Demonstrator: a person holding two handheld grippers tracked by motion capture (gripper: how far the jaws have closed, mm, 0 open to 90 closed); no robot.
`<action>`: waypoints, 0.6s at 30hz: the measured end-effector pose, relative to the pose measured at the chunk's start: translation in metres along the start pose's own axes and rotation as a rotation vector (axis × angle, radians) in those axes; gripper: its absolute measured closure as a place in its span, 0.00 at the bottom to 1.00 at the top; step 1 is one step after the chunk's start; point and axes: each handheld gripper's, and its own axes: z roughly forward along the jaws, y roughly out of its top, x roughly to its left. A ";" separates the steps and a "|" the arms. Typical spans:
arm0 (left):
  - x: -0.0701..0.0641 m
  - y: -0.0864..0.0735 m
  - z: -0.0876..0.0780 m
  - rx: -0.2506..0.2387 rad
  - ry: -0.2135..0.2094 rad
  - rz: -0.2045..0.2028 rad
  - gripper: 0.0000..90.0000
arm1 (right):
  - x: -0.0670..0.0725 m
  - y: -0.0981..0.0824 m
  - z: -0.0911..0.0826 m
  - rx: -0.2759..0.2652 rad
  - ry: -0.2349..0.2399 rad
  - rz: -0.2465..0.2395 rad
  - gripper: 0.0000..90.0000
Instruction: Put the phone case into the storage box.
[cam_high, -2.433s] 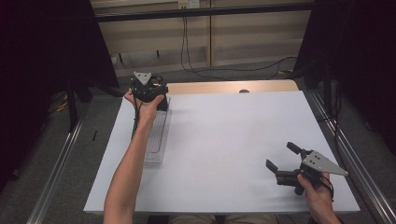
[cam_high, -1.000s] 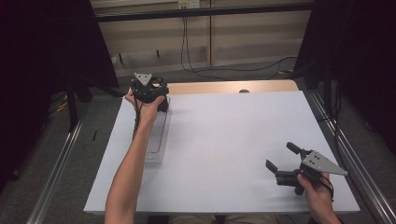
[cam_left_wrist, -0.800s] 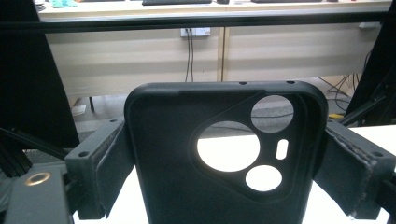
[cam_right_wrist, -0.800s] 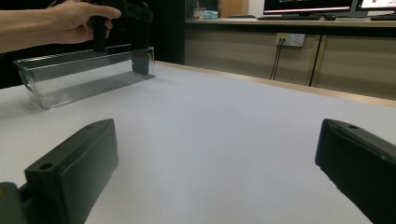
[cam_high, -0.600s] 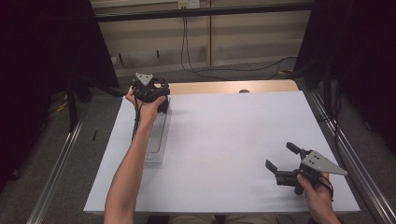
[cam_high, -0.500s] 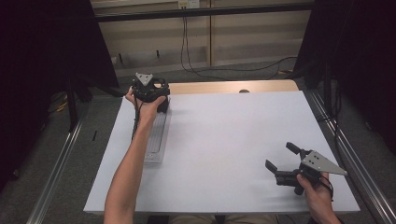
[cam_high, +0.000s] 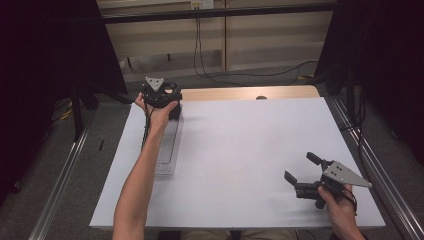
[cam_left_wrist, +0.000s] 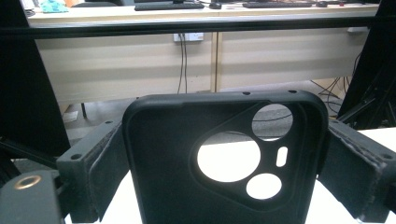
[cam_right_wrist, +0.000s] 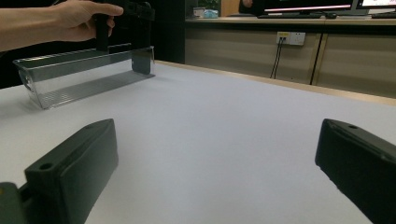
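White worktop (cam_high: 240, 145): one case, one tray.
Left gripper (cam_left_wrist: 224, 186) clamps one upright black rubber phone case (cam_left_wrist: 224, 158), long axis vertical, camera holes uppermost, over one clear plastic tray's (cam_high: 168, 150) far end; right gripper (cam_high: 300, 172) jaws open, empty.

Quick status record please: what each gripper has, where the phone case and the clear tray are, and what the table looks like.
left gripper: shut on the black phone case, jaws pressing its two long sides
phone case position: upright, at the far end of the clear tray; whether it touches the tray cannot be told
clear tray: long, transparent, lying along the left side of the white table
right gripper: open, holding nothing, low over the near right part of the table
left hand: over the tray's far end
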 end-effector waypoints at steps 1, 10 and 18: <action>0.000 0.000 0.000 0.001 0.002 -0.006 0.11 | 0.000 0.000 0.000 0.000 0.000 0.000 0.00; 0.000 -0.002 0.002 -0.005 -0.025 -0.016 0.08 | -0.001 0.000 0.000 0.004 0.005 -0.002 0.00; 0.000 -0.002 0.003 -0.014 -0.049 -0.026 0.04 | 0.000 0.000 -0.001 -0.002 0.002 0.000 0.00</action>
